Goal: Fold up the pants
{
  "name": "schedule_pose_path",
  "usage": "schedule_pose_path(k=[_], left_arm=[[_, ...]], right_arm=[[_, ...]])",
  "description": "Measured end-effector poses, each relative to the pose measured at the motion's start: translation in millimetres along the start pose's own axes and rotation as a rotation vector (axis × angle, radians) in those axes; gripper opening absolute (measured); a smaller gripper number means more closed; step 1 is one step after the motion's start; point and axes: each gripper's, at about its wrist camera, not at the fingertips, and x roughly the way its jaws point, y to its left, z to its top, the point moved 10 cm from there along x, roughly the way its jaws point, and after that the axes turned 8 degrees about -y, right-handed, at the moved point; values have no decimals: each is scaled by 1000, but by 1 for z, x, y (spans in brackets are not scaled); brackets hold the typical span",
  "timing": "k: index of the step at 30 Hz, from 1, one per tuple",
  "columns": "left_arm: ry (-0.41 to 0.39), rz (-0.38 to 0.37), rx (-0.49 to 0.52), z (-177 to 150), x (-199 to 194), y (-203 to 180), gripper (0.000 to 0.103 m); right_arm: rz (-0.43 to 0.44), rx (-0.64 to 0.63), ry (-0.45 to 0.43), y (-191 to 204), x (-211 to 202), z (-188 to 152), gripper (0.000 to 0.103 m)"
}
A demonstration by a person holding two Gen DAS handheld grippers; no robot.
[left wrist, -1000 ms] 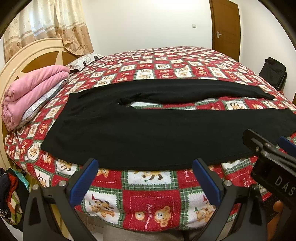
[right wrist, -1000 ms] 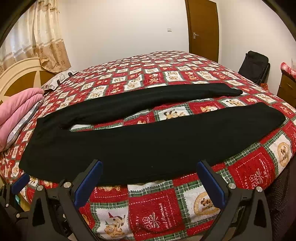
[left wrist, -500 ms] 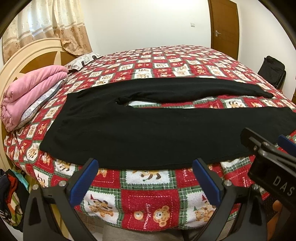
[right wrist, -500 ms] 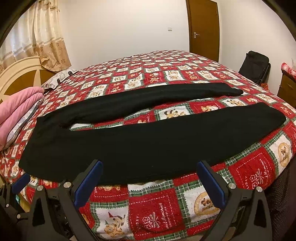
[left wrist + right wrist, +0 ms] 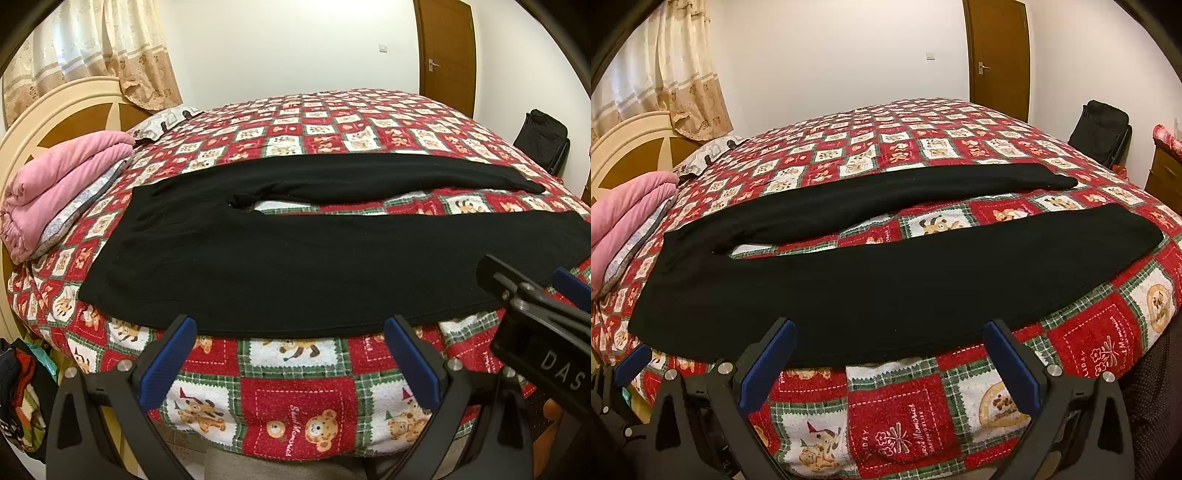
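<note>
The left gripper (image 5: pixel 290 360) has its blue-padded jaws spread wide with nothing between them, low in the frame just short of the near hem of the black pants (image 5: pixel 295 266). The right gripper (image 5: pixel 890 363) is likewise wide open and empty, at the bottom centre of its own view, its fingertips (image 5: pixel 768 363) just in front of the pants' near edge; in the left view its body shows at the lower right. The pants lie flat across the middle of both frames on a red, green and white teddy-bear quilt (image 5: pixel 291 402), waist toward the left, the two legs splayed apart toward the right with a wedge of quilt showing between them. At the left edge sits a folded pink blanket (image 5: pixel 55 184) against a cream headboard (image 5: pixel 44 110). A curtain (image 5: pixel 110 48) hangs at the upper left, a brown door (image 5: pixel 997 55) stands at the upper right, and a black bag (image 5: pixel 1100 129) rests at the right.
</note>
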Motion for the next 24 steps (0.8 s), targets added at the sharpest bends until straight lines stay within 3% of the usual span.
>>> schedule_pose_path(k=[24], left_arm=[[7, -2, -1, -2, 2, -1, 103]], right_arm=[[1, -5, 7, 2, 2, -2, 102]])
